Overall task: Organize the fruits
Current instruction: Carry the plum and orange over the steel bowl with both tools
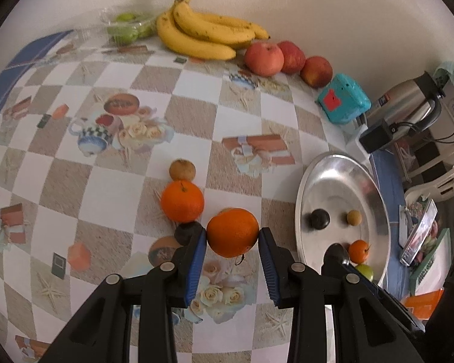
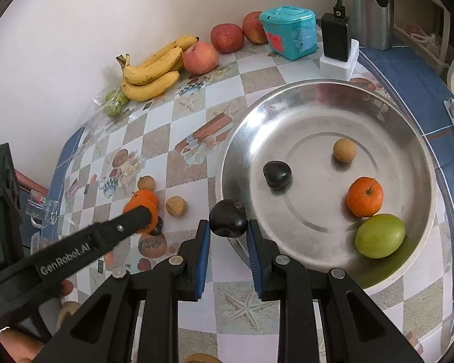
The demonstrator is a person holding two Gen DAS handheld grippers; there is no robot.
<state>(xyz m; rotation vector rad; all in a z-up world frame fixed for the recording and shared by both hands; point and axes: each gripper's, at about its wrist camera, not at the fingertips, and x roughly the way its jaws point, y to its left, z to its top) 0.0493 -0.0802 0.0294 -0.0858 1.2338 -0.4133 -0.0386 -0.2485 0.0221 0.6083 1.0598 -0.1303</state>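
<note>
My left gripper (image 1: pixel 233 237) is shut on an orange (image 1: pixel 232 232) just above the patterned tablecloth. A second orange (image 1: pixel 182 201), a small brown fruit (image 1: pixel 182 169) and a dark fruit (image 1: pixel 187 232) lie beside it. My right gripper (image 2: pixel 228 231) is shut on a dark plum (image 2: pixel 228 217) at the near-left rim of the steel bowl (image 2: pixel 414 139). The bowl holds a dark plum (image 2: pixel 277 174), a small brown fruit (image 2: pixel 344 150), a small orange (image 2: pixel 365 196) and a green fruit (image 2: pixel 379 236). The left gripper with its orange also shows in the right wrist view (image 2: pixel 142 211).
Bananas (image 1: pixel 202 34), three red apples (image 1: pixel 272 57) and a clear box of green fruit (image 1: pixel 127 27) line the wall. A teal box (image 1: pixel 343 98), a black charger on a white block (image 2: pixel 336 48) and a steel kettle (image 1: pixel 408 103) stand past the bowl. A brown fruit (image 2: pixel 176 206) lies left of the bowl.
</note>
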